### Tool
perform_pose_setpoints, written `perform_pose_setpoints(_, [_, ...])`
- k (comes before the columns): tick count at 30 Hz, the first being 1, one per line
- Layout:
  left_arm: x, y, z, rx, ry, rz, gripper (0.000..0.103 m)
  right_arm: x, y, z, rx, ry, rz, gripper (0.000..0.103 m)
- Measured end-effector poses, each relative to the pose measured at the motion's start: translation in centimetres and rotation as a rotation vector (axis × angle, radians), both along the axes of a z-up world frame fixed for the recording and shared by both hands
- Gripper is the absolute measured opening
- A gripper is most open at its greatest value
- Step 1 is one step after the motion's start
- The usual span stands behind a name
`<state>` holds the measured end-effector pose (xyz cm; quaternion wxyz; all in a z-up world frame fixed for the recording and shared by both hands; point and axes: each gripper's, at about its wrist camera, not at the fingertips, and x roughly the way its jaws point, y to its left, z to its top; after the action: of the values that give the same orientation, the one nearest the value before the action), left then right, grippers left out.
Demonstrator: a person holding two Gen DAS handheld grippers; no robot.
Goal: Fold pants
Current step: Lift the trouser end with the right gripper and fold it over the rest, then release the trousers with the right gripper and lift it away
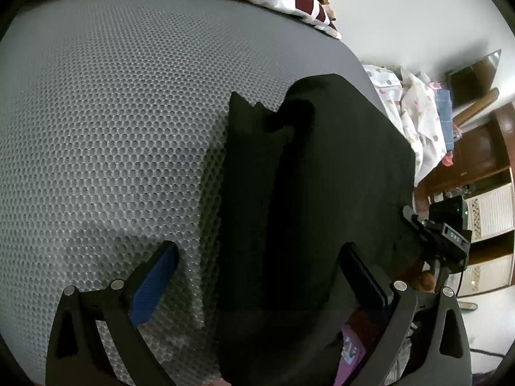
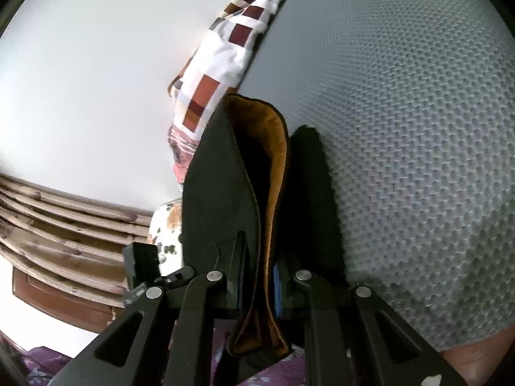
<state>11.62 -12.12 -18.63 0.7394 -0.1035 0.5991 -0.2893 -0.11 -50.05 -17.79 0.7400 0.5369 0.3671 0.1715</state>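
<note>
My right fingers (image 2: pixel 260 276) clench the pants (image 2: pixel 225 173) edge, left fingers (image 1: pixel 257 276) spread above them; next I carry the fold over.

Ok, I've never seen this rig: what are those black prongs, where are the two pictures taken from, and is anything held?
No robot here: a person carries a two-finger gripper in each hand, each with a camera looking along its fingers. The left camera shows the left gripper open, blue pads apart, above dark pants lying on a grey mesh mattress. The right camera shows the right gripper shut on the pants, pinching an edge whose brown lining shows. A patchwork pillow lies at the far end.
</note>
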Motion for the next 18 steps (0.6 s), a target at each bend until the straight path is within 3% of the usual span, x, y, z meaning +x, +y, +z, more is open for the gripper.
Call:
perform_pose_setpoints(3, [0.0, 0.1, 0.1, 0.004, -0.014, 0.016, 0.099, -0.3, -0.1, -1.3, -0.01, 0.036, -0.003, 0.013])
perform_pose_setpoints(8, [-0.1, 0.8, 0.5, 0.01, -0.049, 0.027, 0.099, 0.0, 0.5, -0.5, -0.084, 0.034, 0.002, 0.015])
perform_pose_setpoints(14, [1.0, 0.9, -0.3, -0.039, -0.007, -0.015, 0.1, 0.4, 0.7, 1.0, -0.203, 0.05, -0.009, 0.027])
perform_pose_setpoints(16, [1.5, 0.6, -0.4, -0.082, 0.017, -0.056, 0.1, 0.6, 0.7, 1.2, -0.206, 0.048, -0.006, 0.039])
perform_pose_setpoints(18, [1.7, 0.2, -0.3, -0.075, 0.005, -0.077, 0.1, 1.1, 0.7, 1.1, -0.208, 0.061, 0.001, 0.041])
